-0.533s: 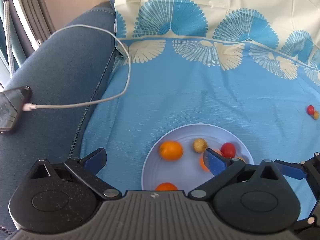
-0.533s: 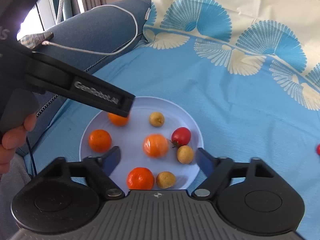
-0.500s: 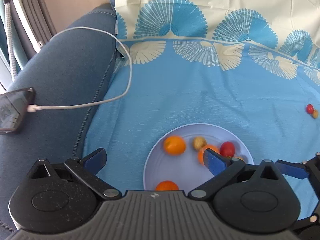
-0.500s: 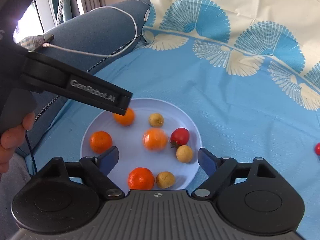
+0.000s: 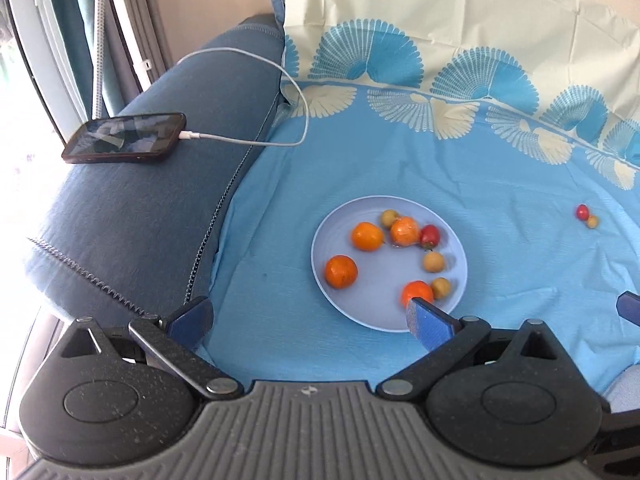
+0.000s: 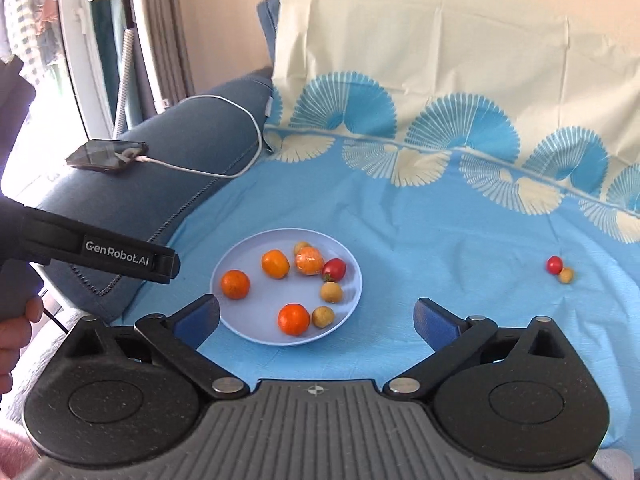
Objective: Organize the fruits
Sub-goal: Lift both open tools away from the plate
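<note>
Along the bottom edge of the left wrist view, black two-finger left gripper [image 5: 308,318] with blue pads spread wide, nothing pinched between. Just above its right pad, at centre frame, round pale-blue plastic plate [image 5: 380,276] flat on sky-blue cloth with cream fan pattern [image 5: 400,168]. Inside the plate, four round orange mandarins: one at upper left [image 5: 366,236], one beside it to the right [image 5: 405,231], one at left [image 5: 341,271], one at the near rim [image 5: 417,293] partly behind the right pad. Touching the second mandarin on its right, small red cherry tomato [image 5: 430,235]. Also in the plate, three small yellowish round fruits, at the far rim [image 5: 389,217], at right [image 5: 433,261] and beside the near mandarin [image 5: 440,287].

Far right of the frame, well apart from the plate, second red tomato [image 5: 582,211] and second-group yellowish fruit [image 5: 592,221], touching, loose on the cloth.

Upper left, dark smartphone [image 5: 126,137] lying on grey-blue sofa armrest [image 5: 140,208], plugged into white charging cable [image 5: 280,80].

Low in the right wrist view, black right gripper [image 6: 316,316] with jaws opening, pads either side of the plate's near rim, gripping nothing, not touching the fruit. At the left edge, bare hand [image 6: 16,328] around the left gripper's handle.
</note>
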Action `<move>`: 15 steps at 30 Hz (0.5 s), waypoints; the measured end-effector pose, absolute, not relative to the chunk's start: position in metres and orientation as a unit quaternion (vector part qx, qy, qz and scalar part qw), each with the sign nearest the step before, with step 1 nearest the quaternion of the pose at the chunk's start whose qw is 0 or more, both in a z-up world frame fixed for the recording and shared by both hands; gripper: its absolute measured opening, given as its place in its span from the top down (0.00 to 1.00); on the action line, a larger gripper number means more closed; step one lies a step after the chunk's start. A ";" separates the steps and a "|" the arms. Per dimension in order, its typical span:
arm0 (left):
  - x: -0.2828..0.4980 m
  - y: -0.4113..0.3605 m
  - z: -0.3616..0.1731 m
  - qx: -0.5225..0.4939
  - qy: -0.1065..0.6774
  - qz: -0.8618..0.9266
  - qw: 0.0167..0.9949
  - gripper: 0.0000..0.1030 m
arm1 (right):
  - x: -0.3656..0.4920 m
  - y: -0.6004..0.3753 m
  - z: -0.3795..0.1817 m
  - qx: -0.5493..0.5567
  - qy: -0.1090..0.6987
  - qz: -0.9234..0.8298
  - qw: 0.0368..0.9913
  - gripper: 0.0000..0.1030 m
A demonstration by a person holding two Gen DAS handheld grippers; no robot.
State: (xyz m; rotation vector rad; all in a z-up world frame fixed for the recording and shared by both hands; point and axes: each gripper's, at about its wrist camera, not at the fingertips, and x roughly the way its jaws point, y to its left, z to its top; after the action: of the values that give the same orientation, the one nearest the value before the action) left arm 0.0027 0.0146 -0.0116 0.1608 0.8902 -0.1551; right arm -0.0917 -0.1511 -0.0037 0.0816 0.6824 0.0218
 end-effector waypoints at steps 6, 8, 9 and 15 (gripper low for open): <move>-0.038 0.013 0.006 0.075 0.399 -0.084 0.910 0.00 | -0.138 -0.144 0.011 0.015 0.302 0.005 0.953 0.01; -0.050 0.014 0.009 0.078 0.391 -0.085 0.913 0.00 | -0.149 -0.143 0.016 0.012 0.289 0.000 0.957 0.01; -0.054 0.013 0.011 0.080 0.388 -0.084 0.914 0.00 | -0.154 -0.145 0.019 0.014 0.283 -0.002 0.959 0.01; -0.075 0.016 0.019 0.076 0.376 -0.089 0.919 0.00 | -0.179 -0.143 0.030 0.016 0.260 -0.004 0.966 0.01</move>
State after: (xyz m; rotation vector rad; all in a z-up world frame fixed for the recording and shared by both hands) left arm -0.0753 0.0161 0.0194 0.1566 0.7731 -0.1834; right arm -0.1793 -0.1432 0.0301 0.0317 0.5257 -0.0089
